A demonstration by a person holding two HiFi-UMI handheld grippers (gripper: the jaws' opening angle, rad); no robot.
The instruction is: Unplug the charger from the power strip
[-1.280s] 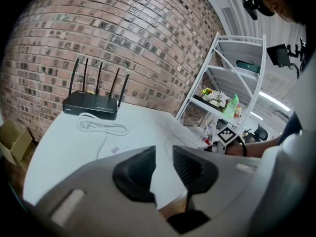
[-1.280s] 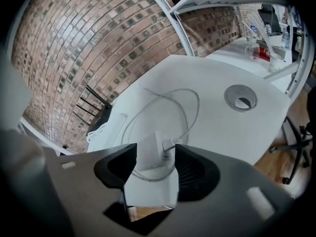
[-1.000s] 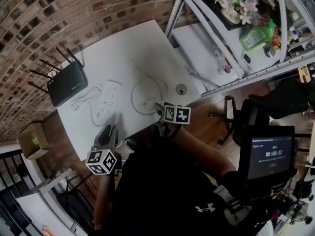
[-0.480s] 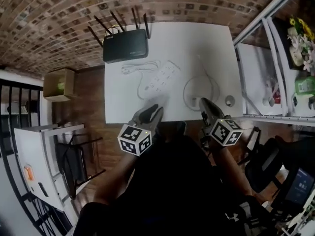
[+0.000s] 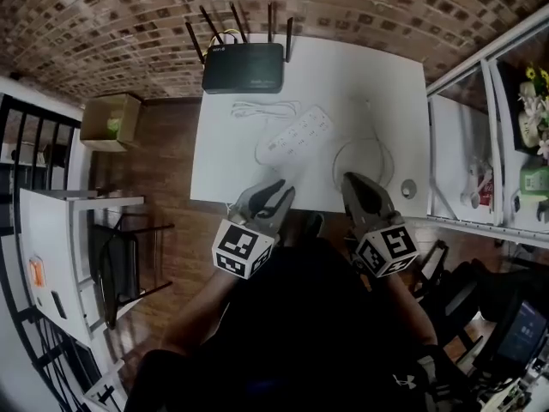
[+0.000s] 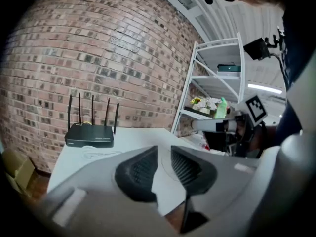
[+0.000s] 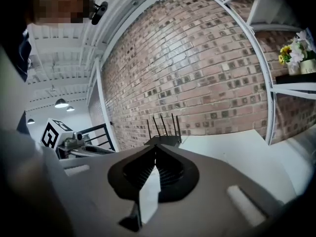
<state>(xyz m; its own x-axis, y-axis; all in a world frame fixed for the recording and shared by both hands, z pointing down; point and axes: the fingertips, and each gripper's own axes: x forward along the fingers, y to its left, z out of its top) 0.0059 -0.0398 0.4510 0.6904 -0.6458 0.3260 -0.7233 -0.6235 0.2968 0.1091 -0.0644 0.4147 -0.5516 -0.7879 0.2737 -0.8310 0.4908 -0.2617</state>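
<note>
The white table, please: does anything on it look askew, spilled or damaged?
Nothing looks spilled or visibly damaged. The power strip lies diagonally across the table, and a thin white cable sprawls in a loose loop beside it.

One router [image 5: 243, 68], one power strip [image 5: 296, 133] (one box [image 5: 110, 120]).

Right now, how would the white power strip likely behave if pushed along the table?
The power strip lies long and flat, so it would probably slide, not tip. Its cord lies in loose loops: likely floppy, trailing behind. Pushed at one end, it may pivot.
</note>
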